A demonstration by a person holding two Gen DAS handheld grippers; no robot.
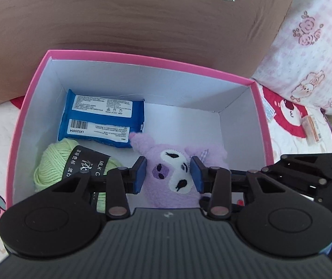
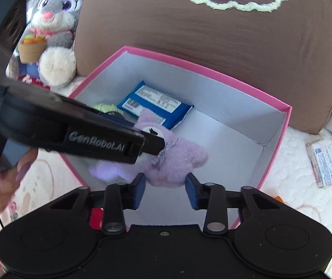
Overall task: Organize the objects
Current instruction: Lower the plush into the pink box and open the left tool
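The box [image 1: 257, 107] is pink outside and white inside. In it lie a lilac plush toy [image 1: 177, 174] with a white face patch and black stitched eyes, a blue wipes pack [image 1: 103, 118] with white labels and a black barcode, and a pale green yarn ball [image 1: 51, 162] with a black band. The left claw [image 1: 168, 174] is black with blue pads [image 1: 140, 174]. The cushion [image 1: 142, 23] is brown with a cream cloud outline. The pillow [image 1: 310, 53] is pink-and-white checked with roses.

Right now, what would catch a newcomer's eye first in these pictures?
The purple plush toy in the pink box, framed by the left hand-held gripper with its fingers open on either side of the face. Behind it lie a blue wipes packet and a green yarn ball; a brown cushion stands behind the box.
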